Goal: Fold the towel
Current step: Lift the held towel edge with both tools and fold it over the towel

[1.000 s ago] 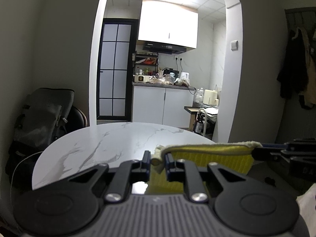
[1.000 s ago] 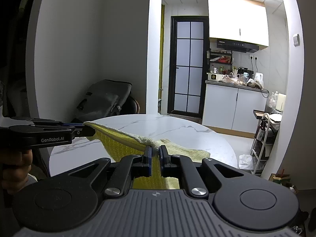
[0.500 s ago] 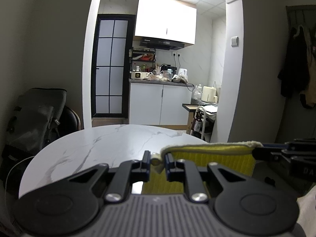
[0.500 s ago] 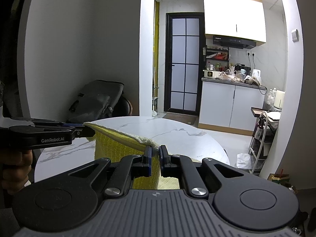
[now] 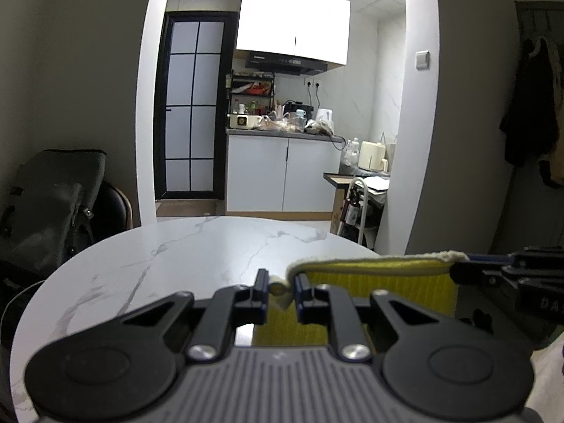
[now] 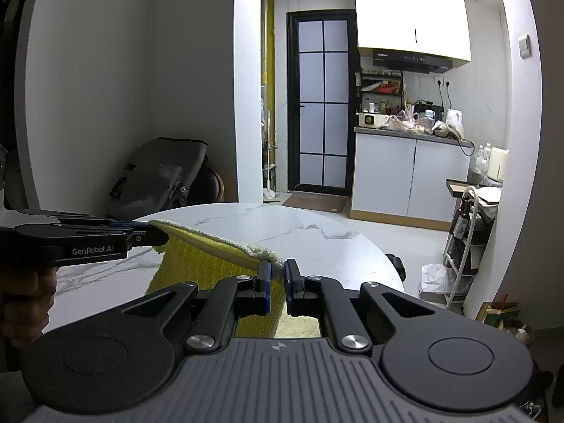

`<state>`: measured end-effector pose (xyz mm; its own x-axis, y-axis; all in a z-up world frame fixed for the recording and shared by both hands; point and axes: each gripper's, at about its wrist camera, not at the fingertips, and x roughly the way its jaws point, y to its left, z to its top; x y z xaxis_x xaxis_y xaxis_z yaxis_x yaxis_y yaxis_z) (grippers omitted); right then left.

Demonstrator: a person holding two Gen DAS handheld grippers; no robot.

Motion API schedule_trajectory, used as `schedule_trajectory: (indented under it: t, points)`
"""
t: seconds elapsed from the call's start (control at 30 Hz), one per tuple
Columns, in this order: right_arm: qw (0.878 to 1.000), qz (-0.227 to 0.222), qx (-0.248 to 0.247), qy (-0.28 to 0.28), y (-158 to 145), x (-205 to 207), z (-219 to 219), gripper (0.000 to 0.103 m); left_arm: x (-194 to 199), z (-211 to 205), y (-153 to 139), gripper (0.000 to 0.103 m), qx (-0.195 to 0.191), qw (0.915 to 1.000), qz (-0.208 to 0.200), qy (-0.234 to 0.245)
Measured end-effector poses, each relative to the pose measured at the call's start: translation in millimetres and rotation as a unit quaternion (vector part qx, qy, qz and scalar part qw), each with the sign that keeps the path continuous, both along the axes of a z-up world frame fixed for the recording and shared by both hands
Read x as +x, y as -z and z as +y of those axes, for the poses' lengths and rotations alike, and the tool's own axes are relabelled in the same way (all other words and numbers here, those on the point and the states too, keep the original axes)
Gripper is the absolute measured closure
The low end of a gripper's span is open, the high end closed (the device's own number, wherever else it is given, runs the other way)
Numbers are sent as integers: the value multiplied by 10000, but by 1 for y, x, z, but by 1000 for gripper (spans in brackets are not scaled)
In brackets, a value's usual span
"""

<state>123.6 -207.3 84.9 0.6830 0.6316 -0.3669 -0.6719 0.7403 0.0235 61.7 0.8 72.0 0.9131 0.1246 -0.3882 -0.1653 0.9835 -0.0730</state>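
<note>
Your left claw (image 5: 281, 287) and right claw (image 6: 277, 276) each pinch a top corner of the yellow towel (image 6: 211, 257), top hem taut, cloth hanging over the desk (image 5: 183, 257) near edge, probably to square it for folding.

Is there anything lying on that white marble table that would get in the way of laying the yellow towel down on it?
Nothing visible. The yellow towel hangs between both grippers over the round white marble table, whose visible surface is bare.
</note>
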Motion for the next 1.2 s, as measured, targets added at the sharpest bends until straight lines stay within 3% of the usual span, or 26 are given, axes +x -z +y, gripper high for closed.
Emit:
schedule_trajectory:
  t: [0.43, 0.83, 1.2]
  points:
    - [9998, 127, 88, 107, 4, 36, -3, 94, 40, -4, 1, 88, 123, 9997, 155, 113]
    - [9985, 533, 28, 144, 36, 72, 3, 94, 73, 0, 28, 87, 41, 9978, 650, 84]
    - [9968, 788, -40, 156, 57, 99, 8, 94, 105, 5, 41, 87, 24, 9964, 843, 49]
